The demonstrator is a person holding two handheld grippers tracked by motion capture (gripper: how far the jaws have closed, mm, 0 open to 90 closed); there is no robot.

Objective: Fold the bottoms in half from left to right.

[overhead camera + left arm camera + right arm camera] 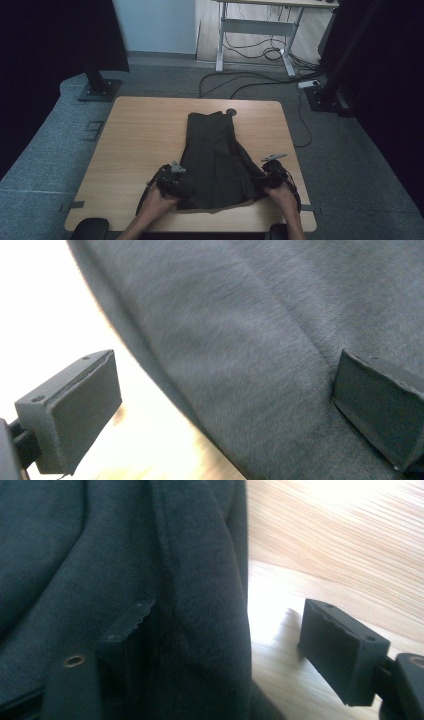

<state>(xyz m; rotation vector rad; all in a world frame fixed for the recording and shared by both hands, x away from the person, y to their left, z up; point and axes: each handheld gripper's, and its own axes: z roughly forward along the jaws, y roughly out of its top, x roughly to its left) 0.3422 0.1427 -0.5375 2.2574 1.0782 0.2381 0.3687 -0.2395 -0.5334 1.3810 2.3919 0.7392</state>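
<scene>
Dark cloth of the dress (215,160) lies flat mid-surface (135,150), hem toward six o'clock, so the left hand-held gripper (175,182) at seven and the right hand-held gripper (270,175) at five, both wide open, can straddle its side edges.

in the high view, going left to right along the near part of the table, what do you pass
bare table → left tool → dark garment → right tool → table's right edge
</scene>
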